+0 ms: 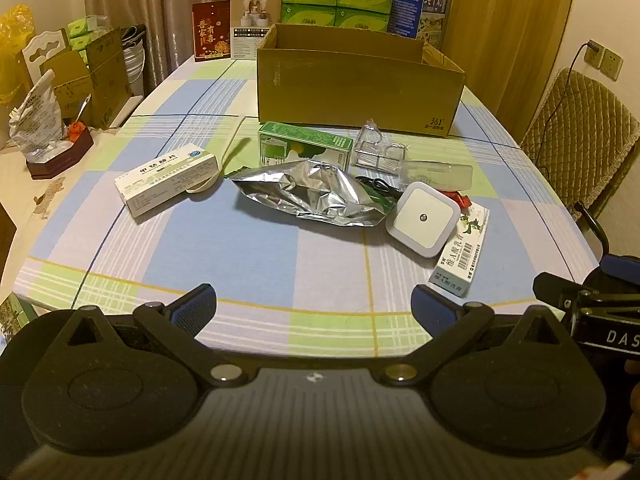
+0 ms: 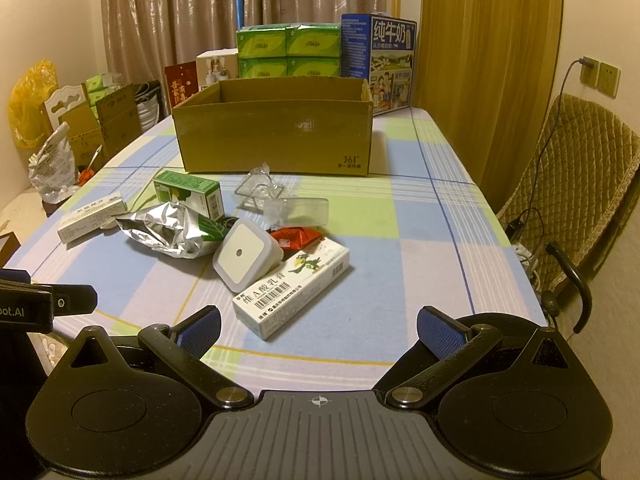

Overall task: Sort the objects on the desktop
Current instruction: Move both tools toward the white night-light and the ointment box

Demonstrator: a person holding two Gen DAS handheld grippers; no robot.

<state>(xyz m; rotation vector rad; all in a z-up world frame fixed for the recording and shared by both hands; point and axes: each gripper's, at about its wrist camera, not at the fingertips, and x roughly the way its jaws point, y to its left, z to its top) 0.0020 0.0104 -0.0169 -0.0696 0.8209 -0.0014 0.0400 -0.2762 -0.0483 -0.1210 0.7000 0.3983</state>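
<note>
Both grippers hung low over the near edge of the counter (image 1: 256, 256), and neither had anything in it. The left gripper (image 1: 314, 304) stood with its jaws spread wide, blue pads apart, bare checked cloth between them. The right gripper (image 2: 318, 328) was just as wide and just as empty.

The clutter sat mid-counter, in front of the open cardboard box (image 2: 276, 136). Nearest the right gripper lay the white ointment box (image 2: 292, 294), flat, its long axis running diagonally from the near left up to the far right. The square white night light (image 2: 244, 254) was propped against that box's far left end, tilted, face toward the camera. Behind it lay the crumpled foil pouch (image 1: 316, 196), long axis roughly left to right. The green box (image 1: 306, 148) lay on its side just beyond the pouch, lengthwise across the counter. Off to the left, apart from the pile, the white medicine box (image 1: 168, 184) pointed from near left to far right.

A red packet (image 2: 296, 237) peeked out behind the night light, mostly covered. The clear plastic pieces (image 1: 384, 152) by the cardboard box were hard to make out. A dark cable (image 1: 380, 188) showed only in part behind the pouch.
</note>
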